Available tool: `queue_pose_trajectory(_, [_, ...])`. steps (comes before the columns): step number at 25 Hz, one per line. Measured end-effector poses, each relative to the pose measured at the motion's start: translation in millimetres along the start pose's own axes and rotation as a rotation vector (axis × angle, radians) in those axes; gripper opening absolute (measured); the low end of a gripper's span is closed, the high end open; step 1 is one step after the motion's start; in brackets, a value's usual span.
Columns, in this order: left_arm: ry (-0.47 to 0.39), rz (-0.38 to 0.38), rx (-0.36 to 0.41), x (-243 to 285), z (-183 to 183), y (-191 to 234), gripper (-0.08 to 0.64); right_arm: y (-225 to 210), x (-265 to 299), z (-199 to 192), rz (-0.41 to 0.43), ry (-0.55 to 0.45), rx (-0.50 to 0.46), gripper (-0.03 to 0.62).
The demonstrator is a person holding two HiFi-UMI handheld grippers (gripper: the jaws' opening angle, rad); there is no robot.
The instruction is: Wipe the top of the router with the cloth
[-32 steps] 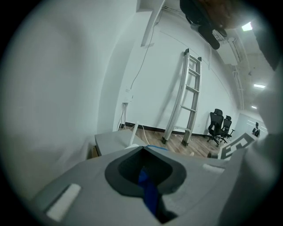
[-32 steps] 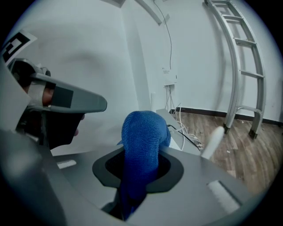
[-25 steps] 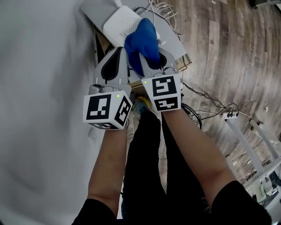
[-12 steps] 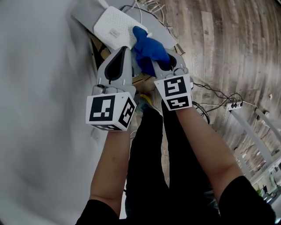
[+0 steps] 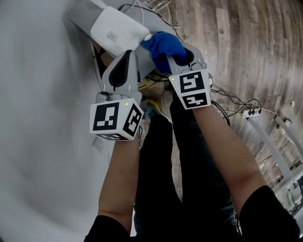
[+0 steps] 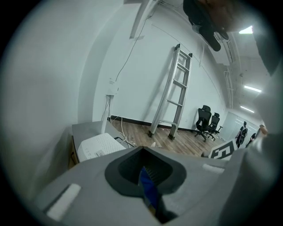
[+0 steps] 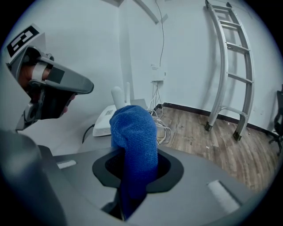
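Note:
The white router point(image 5: 116, 30) lies on a grey top point(image 5: 80, 16) against the wall. It also shows in the left gripper view point(image 6: 99, 148) and the right gripper view point(image 7: 104, 121). My right gripper point(image 5: 182, 54) is shut on the blue cloth point(image 5: 163, 43), which bulges out at the router's right end, touching its corner. In its own view the cloth point(image 7: 135, 132) stands up out of the right gripper point(image 7: 135, 172). My left gripper point(image 5: 127, 64) is shut just below the router. A thin blue strip shows in the slit of the left gripper point(image 6: 143, 174); I cannot tell what it is.
A white wall fills the left. Cables point(image 5: 165, 9) trail off the grey top onto the wood floor point(image 5: 246, 47), where a power strip point(image 5: 249, 113) lies. A ladder point(image 6: 174, 88) leans on the far wall beside office chairs point(image 6: 208, 121). The person's legs point(image 5: 161, 156) are below.
The right gripper has carried the cloth rightward off the router's top to its right end. The left gripper has stayed shut below the router.

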State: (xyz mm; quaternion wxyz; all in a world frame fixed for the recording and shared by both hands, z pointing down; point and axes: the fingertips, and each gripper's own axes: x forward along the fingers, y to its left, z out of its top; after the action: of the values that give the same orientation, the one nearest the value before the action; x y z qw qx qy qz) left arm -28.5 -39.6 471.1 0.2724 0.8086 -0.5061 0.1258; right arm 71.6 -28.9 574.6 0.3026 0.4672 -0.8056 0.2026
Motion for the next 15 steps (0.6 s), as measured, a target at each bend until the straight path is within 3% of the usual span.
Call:
queue_pose_trajectory(8, [-0.002, 0.022, -0.029, 9.4, 4.7, -3.4, 0.0, -5.0, 20.0, -3.4, 0.046, 0.0, -0.025, 0.106])
queue_pose_trajectory(15, [-0.037, 0.014, -0.001, 0.2, 41.1, -13.0, 0.002, 5.1, -16.1, 32.3, 0.07, -0.037, -0.037, 0.107])
